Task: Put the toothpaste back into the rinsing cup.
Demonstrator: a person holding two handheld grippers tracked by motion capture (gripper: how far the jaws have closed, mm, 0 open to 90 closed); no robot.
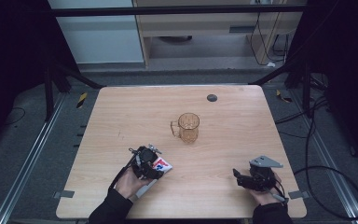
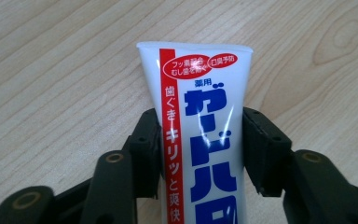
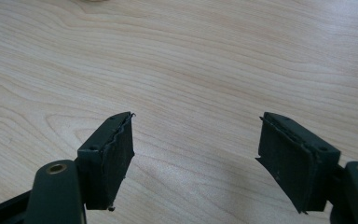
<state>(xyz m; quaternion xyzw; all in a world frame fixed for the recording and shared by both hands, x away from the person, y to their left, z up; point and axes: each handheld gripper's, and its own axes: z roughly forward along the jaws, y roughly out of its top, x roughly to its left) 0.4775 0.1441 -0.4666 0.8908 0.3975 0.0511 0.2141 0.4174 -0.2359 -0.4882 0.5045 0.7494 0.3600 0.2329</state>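
While the toothpaste tube (image 2: 200, 140) lies flat on the tabletop (image 1: 223, 140) near its front edge, the left tongs (image 2: 200, 149) clench it, a pad against each side. Well apart, the right tongs (image 3: 196, 154) rest released above bare wood. An amber glass mug (image 1: 188, 128) stands upright mid-table.

Ahead of my two claws only the amber mug (image 1: 188, 127) stands at frame centre; bare wood lies left, right and beyond it, past the small dark disc (image 1: 211, 98).
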